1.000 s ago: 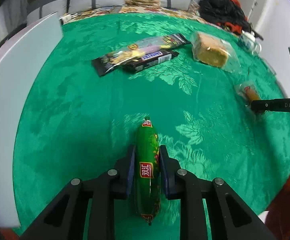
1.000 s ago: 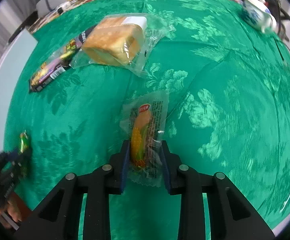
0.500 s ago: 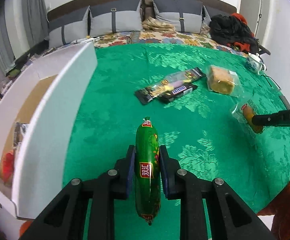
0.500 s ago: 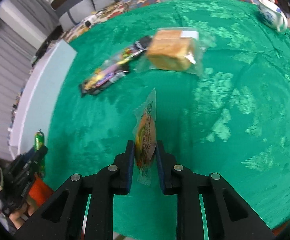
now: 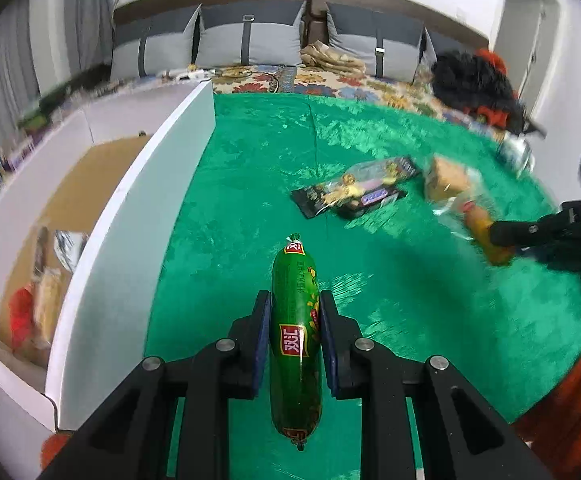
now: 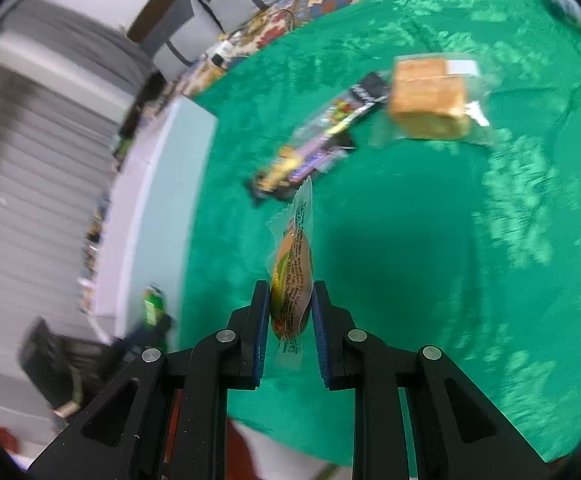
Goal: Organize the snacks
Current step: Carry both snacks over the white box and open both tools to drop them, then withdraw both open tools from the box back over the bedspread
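Both of my grippers have risen off the green patterned cloth (image 5: 410,288). Left gripper (image 5: 295,312) pinches the green plastic-wrapped sausage (image 5: 295,344); right gripper (image 6: 290,312) clamps a clear packet holding a yellow corn snack (image 6: 292,276), turned edge-up. Beyond lie dark candy-bar wrappers (image 5: 350,196) and wrapped bread (image 6: 430,100); a white box (image 5: 102,264) stands left.

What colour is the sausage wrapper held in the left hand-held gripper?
Green, with a red label and yellow print; the sausage shows best in the left wrist view.
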{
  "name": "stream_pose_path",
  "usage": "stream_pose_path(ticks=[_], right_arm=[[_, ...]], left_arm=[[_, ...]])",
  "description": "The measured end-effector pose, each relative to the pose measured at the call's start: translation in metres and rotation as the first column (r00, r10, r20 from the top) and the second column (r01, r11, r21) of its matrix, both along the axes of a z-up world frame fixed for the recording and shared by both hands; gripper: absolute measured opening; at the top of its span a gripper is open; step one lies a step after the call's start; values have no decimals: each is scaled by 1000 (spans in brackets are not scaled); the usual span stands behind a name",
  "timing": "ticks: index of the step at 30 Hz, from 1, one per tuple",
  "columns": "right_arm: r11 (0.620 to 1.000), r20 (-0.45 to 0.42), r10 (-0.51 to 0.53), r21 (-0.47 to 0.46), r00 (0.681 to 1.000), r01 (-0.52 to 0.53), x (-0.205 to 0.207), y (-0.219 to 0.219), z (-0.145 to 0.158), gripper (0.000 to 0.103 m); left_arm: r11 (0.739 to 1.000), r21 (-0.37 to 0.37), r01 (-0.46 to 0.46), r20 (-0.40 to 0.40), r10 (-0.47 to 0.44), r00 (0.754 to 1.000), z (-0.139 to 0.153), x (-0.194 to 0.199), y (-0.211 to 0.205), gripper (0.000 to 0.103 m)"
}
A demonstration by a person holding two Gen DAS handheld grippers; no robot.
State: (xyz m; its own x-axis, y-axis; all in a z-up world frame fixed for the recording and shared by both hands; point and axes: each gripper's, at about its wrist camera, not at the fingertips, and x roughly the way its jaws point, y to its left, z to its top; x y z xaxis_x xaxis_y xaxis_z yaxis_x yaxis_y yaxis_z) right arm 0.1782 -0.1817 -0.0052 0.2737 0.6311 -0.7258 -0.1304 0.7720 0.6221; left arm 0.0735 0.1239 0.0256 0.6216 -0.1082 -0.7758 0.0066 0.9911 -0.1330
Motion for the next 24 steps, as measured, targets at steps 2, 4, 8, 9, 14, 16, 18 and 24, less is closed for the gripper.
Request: stream_pose_path(ticks=[2, 4, 8, 9, 14, 16, 18, 24], right_arm=[[997, -11, -2, 74, 1000, 3, 4, 13, 9, 22], [991, -8, 12, 136, 1000, -10, 9, 33, 21, 22], [968, 43, 109, 222, 993, -115, 18, 107, 56, 22], [962, 59, 140, 227, 988, -150, 18, 127, 64, 22], [933, 152, 294, 170, 944, -318, 10, 242, 92, 27], [925, 156, 327, 149, 932, -349, 5, 272, 92, 45], [921, 160, 348, 127, 924, -369, 2, 287, 92, 51], [937, 293, 342, -35, 893, -347, -2, 250, 94, 62]], left_arm=[[995, -93, -30, 2, 31, 1000, 10, 0, 22, 22], [986, -148, -83, 14, 86, 996, 23, 1, 52, 22], [973, -126, -194, 24, 198, 980, 36, 4, 112, 22], [968, -108, -227, 20, 231, 973, 36, 4, 129, 22], [927, -23, -374, -17, 374, 927, 30, 2, 208, 23], [906, 5, -423, -20, 423, 906, 27, -6, 229, 37], [888, 16, -459, -17, 459, 888, 27, -16, 246, 66], [863, -25, -504, 34, 505, 863, 31, -43, 253, 80]])
